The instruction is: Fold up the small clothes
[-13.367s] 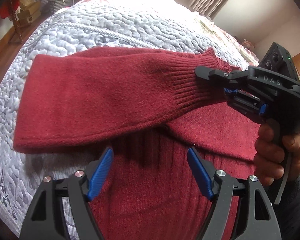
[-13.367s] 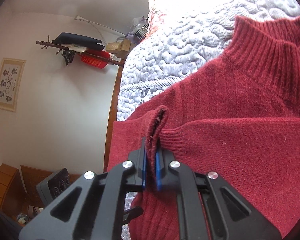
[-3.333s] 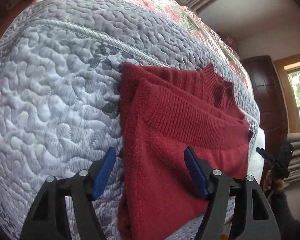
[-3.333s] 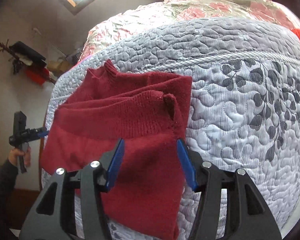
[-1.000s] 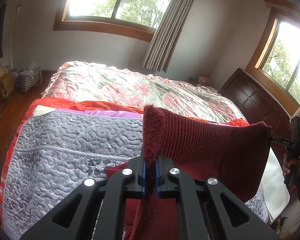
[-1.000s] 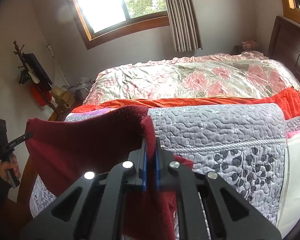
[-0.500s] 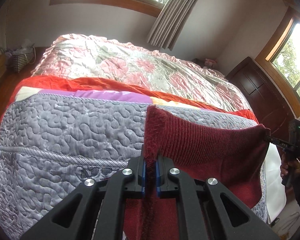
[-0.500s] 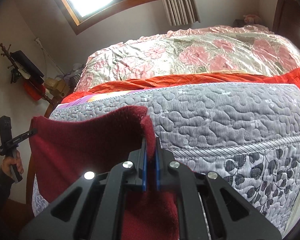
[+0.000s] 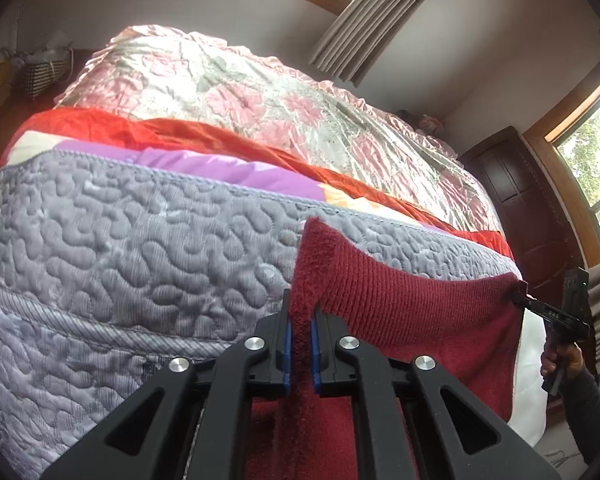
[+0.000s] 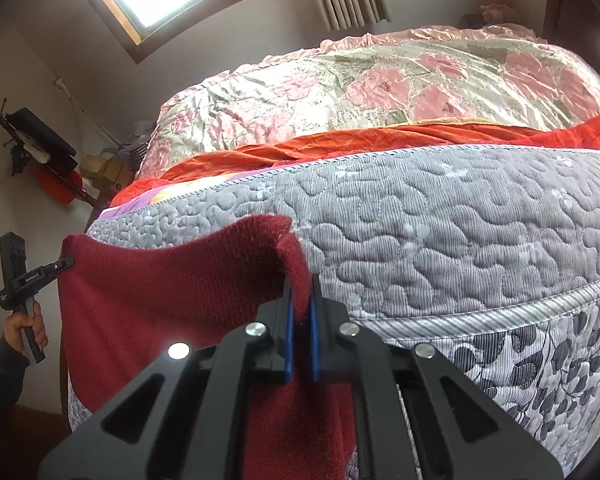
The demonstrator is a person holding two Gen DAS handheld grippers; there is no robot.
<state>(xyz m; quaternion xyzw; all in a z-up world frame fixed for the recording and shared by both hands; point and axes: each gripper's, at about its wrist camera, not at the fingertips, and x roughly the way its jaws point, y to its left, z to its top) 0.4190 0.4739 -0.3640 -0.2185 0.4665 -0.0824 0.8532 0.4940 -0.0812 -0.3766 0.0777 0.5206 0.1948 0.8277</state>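
Note:
A dark red knitted sweater [image 9: 416,312] hangs stretched between both grippers over the grey quilted bedspread [image 9: 120,260]. My left gripper [image 9: 299,344] is shut on one corner of its edge, the cloth standing up between the blue pads. In the right wrist view my right gripper [image 10: 300,340] is shut on the opposite corner of the sweater [image 10: 160,292]. Each gripper shows in the other's view: the right gripper [image 9: 518,299] at the far right, the left gripper [image 10: 66,261] at the far left, each held by a hand. The sweater's lower part drops out of sight below the jaws.
Beyond the grey quilt lie a red blanket [image 9: 148,132] and a pink floral cover [image 9: 240,92]. A dark wooden headboard [image 9: 528,208] stands at the right, curtains [image 9: 372,20] and windows behind. A coat rack [image 10: 32,140] and boxes [image 10: 104,172] stand left of the bed.
Both grippers have come down toward the grey quilt with the sweater still stretched between them. The bed fills more of both views and the windows have slid upward.

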